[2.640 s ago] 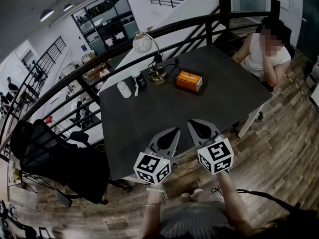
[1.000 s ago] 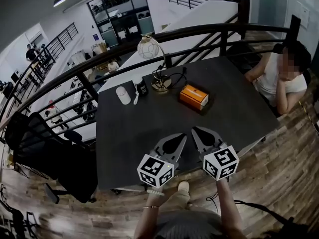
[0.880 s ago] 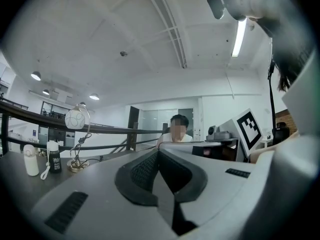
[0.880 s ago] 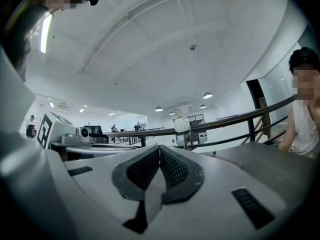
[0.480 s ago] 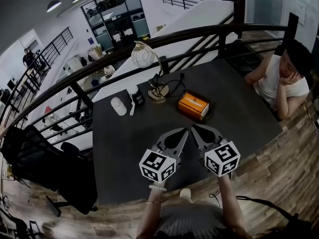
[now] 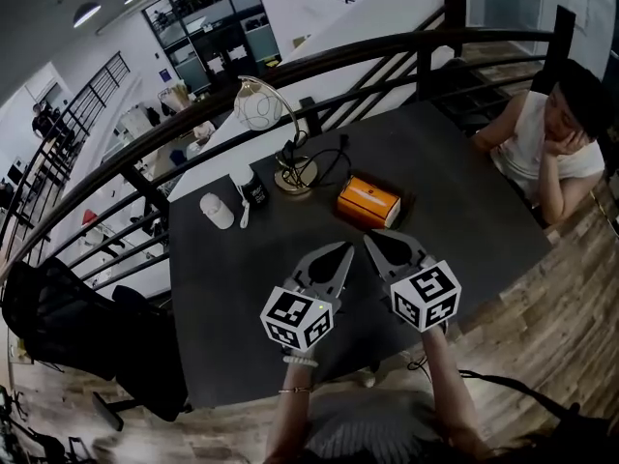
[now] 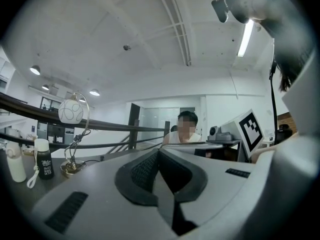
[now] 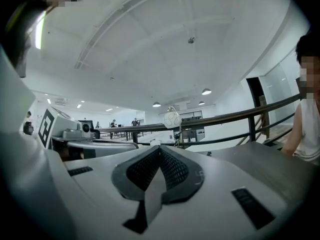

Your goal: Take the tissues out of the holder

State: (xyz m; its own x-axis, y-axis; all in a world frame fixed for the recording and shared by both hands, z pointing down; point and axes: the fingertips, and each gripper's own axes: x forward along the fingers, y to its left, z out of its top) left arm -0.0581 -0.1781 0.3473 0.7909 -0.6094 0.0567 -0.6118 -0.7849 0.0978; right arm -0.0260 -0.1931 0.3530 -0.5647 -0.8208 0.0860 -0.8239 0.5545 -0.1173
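Dark grey bench [image 6: 242,303] fills the middle of the head view, with a black railing [image 6: 193,122] along its far edge. A black chair [image 6: 68,307] stands at 9 o'clock, off the bench. A seated person [image 6: 556,153] leans on the bench edge at 2 o'clock.

Left tool [image 6: 345,248] and right tool [image 6: 369,239] are held side by side over the near half of the bench, tips close together. Each tool has its jaws pressed together with nothing between them.

A desk lamp [image 6: 259,105] with a round white shade stands at 11 o'clock, near the far edge. The orange holder [image 6: 368,202] rests flat on the bench at 12 o'clock from the tool tips, near them but apart. A white bottle [image 6: 217,211] lies at 10 o'clock, with a small dark bottle [image 6: 254,190] upright just beside it.
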